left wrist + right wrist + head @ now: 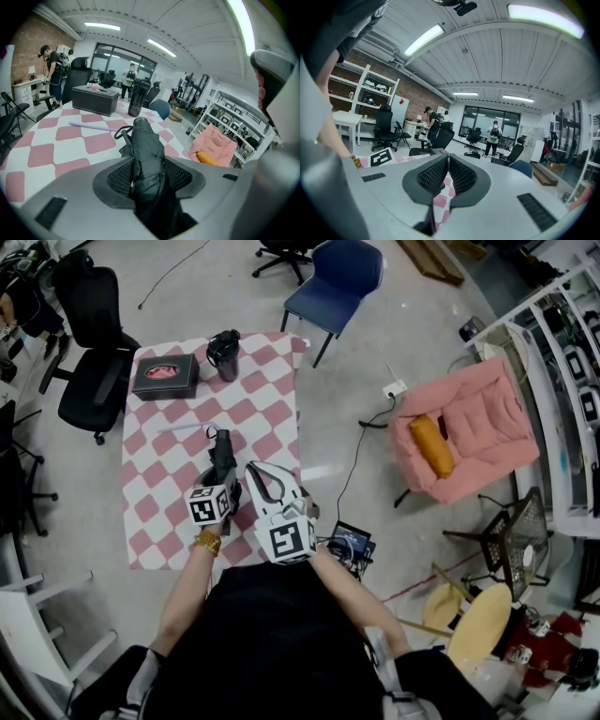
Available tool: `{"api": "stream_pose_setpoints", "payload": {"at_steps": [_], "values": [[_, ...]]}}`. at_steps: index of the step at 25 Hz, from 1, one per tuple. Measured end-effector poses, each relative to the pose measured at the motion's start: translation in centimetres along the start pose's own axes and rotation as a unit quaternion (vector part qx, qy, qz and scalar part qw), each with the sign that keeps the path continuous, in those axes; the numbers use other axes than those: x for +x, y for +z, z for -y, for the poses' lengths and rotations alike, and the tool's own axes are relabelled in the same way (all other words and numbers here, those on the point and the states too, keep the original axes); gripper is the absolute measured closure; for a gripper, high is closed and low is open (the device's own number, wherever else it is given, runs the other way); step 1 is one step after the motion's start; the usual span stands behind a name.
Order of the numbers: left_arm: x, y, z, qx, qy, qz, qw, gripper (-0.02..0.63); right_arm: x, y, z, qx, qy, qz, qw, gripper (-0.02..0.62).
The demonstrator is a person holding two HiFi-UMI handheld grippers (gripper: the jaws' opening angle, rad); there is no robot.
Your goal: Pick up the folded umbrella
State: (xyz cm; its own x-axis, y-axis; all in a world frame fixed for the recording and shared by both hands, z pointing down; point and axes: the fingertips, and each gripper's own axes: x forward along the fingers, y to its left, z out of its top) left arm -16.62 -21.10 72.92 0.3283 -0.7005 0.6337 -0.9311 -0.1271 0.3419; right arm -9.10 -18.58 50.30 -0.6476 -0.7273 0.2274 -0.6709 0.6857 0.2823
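Black folded umbrella (222, 457) in the grip!
Wrapped tight, strap loop at its far end, pinched between the fingers (117, 176) of the left gripper (225, 482), over the checked bench (150, 493).

Pink-and-white checkered table (155, 479): black rectangular box (166, 377) at far left corner, black lidded tumbler (224, 353) near it, thin lilac stick (184, 428) nearer centre. Blue chair (339, 279) beyond; pink armchair (478, 427) holding orange cushion (430, 445) at right

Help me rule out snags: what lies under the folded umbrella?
Only the pink-and-white checked tablecloth shows around the folded umbrella, which the left gripper clamps. A lilac stick lies on the cloth near its far end. The patch straight beneath is covered by the umbrella itself.
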Motion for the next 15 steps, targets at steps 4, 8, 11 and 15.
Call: {"api": "stream_pose_setpoints", "payload": {"at_steps": [4, 8, 11, 15], "values": [[-0.5, 1.0, 0.5, 0.003, -0.007, 0.011, 0.9999, 0.405, 0.2, -0.1, -0.2, 0.003, 0.002, -0.003, 1.0, 0.577], [-1.2, 1.9, 0.9, 0.004, -0.008, 0.025, 0.9997, 0.405, 0.1, 0.3, -0.5, -0.004, 0.009, 0.001, 1.0, 0.577], [-1.4, 2.5, 1.0, 0.005, -0.011, 0.032, 0.9994, 0.405, 0.1, 0.2, -0.4, -0.006, 0.008, 0.002, 1.0, 0.577], [-2.1, 3.6, 1.4, 0.009, -0.014, 0.047, 0.9988, 0.405, 0.1, 0.3, -0.3, -0.006, 0.006, 0.004, 1.0, 0.577]]}}
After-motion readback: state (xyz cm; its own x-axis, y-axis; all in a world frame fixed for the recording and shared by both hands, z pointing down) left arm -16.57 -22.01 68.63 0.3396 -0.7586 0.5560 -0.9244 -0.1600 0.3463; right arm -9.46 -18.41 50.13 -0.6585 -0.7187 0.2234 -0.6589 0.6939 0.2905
